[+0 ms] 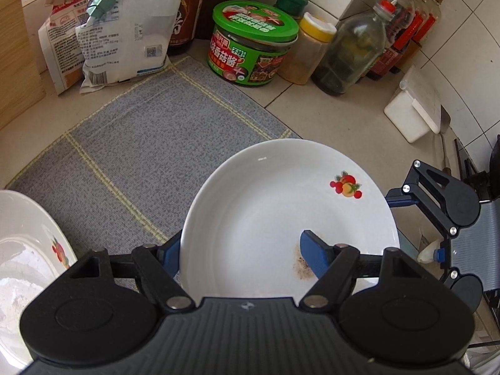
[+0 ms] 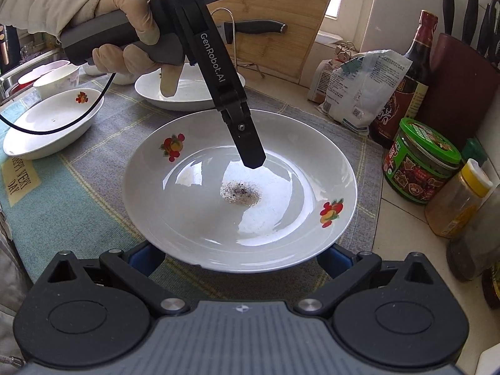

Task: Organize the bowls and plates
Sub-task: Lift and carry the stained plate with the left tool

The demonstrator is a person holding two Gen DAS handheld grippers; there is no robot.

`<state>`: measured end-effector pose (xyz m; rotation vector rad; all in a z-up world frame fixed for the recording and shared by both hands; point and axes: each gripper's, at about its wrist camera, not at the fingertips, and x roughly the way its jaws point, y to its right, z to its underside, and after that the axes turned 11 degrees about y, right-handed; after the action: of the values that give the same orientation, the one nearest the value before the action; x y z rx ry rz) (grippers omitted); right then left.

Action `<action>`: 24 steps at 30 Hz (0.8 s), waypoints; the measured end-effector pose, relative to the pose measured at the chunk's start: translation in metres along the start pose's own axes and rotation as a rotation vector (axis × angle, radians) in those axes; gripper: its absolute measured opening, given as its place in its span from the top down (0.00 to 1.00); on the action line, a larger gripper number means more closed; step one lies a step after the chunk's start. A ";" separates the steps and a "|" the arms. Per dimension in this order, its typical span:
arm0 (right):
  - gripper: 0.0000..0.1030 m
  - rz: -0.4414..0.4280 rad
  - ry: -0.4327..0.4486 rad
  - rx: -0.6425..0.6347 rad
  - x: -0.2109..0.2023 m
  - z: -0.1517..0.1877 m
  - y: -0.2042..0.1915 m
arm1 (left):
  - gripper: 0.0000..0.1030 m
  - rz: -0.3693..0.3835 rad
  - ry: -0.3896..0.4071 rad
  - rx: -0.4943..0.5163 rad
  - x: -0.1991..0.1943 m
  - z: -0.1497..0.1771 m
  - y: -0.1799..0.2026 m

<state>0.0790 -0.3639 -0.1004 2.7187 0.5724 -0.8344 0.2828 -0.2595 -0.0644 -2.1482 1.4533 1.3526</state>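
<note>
— Closest up, left gripper [image 1: 240, 250]. Pinching or spread?

— Pinching the plate [image 1: 281, 193]. One blue pad down inside the well, the other outside, tucked under the rim.

— And the plate's place?

— Over the grey cloth [image 1: 140, 143], mid-counter [image 1: 328, 115]. Resting or lifted, impossible to tell. White, with fruit prints on the rim and a brown-speckled smear [image 2: 240, 192] at the centre.

— Right gripper [image 2: 240, 259]?

— On the opposite side of the plate. Jaws spread wide, with blue pads tucked beneath the near rim, one on either side. Pressing or not, cannot tell.

— Anything on the left gripper's handle?

— Gloved hand [image 2: 125, 31], wrapped round it, seen from the right wrist.

— Other dishes?

— White bowl [image 2: 53, 125] with a fruit print at the cloth's far left. Second white dish [image 2: 187, 93] just behind the plate. Both apart from it.

— Along the wall?

— Green jar [image 1: 253, 50], then bottles [image 1: 353, 50] to its right and clipped bags [image 1: 118, 31] to its left.
</note>
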 end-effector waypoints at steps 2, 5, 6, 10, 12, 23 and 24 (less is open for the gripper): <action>0.00 0.001 -0.003 0.005 0.003 0.001 0.006 | 0.27 0.000 0.002 0.001 0.004 -0.004 -0.001; 0.00 0.003 -0.010 0.010 0.006 0.002 0.012 | 0.27 0.004 0.003 0.000 0.010 -0.009 -0.002; 0.00 0.004 -0.012 0.012 0.008 0.003 0.013 | 0.27 0.005 0.002 0.001 0.012 -0.010 -0.003; 0.00 0.004 -0.021 0.020 0.011 0.005 0.018 | 0.27 0.006 -0.002 -0.003 0.021 -0.014 -0.004; 0.00 0.004 -0.025 0.019 0.012 0.005 0.020 | 0.27 0.005 -0.004 -0.003 0.024 -0.015 -0.005; 0.00 -0.010 -0.037 0.051 0.017 0.010 0.033 | 0.27 0.003 -0.002 -0.006 0.036 -0.018 -0.006; 0.00 -0.009 -0.037 0.049 0.018 0.009 0.034 | 0.27 0.002 -0.001 -0.005 0.037 -0.018 -0.006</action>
<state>0.1027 -0.3921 -0.1142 2.7399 0.5645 -0.9109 0.3006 -0.2906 -0.0850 -2.1489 1.4537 1.3590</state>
